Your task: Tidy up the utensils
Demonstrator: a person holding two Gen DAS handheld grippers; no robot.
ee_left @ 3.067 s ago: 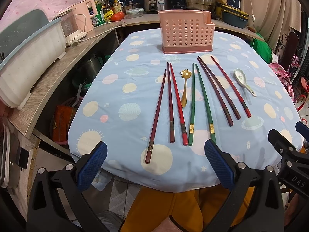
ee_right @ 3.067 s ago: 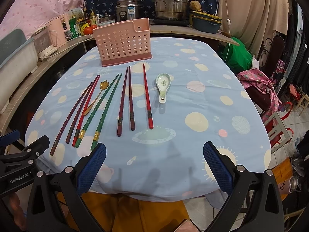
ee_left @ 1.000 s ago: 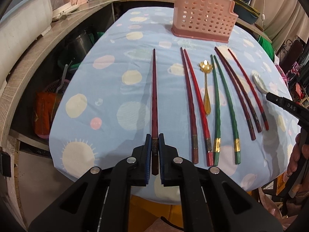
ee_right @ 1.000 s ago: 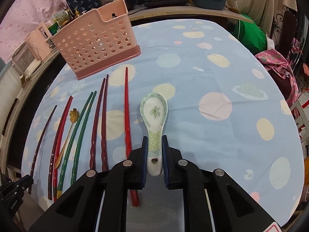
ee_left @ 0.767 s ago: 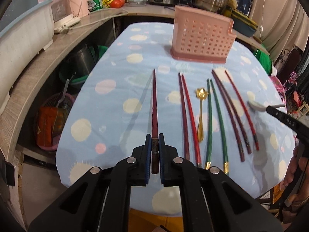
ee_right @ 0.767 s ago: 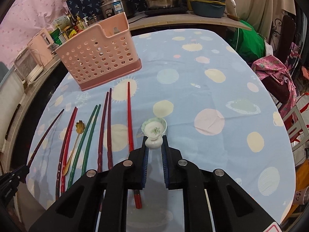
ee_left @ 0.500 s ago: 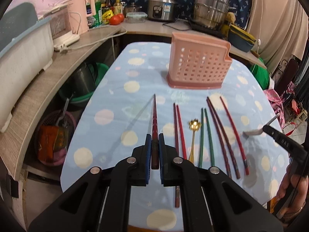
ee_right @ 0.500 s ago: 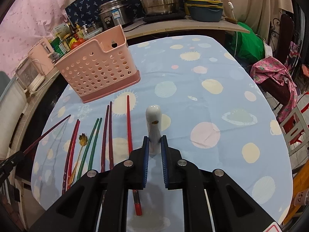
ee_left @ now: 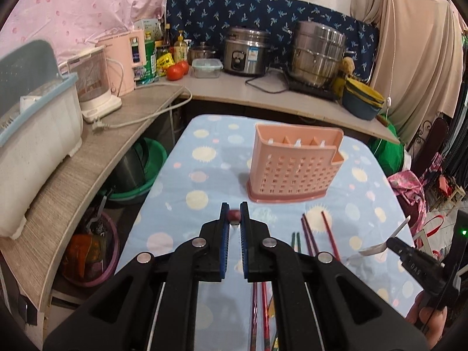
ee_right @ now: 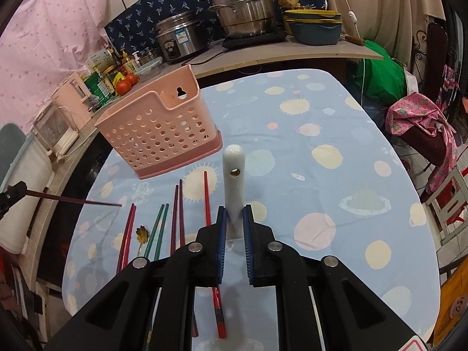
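Left tongs (ee_left: pixel 234 220): clamped on a dark red wooden chopstick (ee_left: pixel 234 215), seen end-on and held above the tabletop (ee_left: pixel 187 175).
Right tongs (ee_right: pixel 234 216): closed on a white ceramic soup spoon (ee_right: pixel 233 172), its handle end pointed away.
Pink perforated plastic utensil holder (ee_left: pixel 292 165): stood upright at the far end, beyond both tongs.
Remaining red and green chopsticks (ee_right: pixel 158 228) and small gold flower-headed spoon (ee_right: pixel 142 234): laid side by side on the blue spotted cloth.
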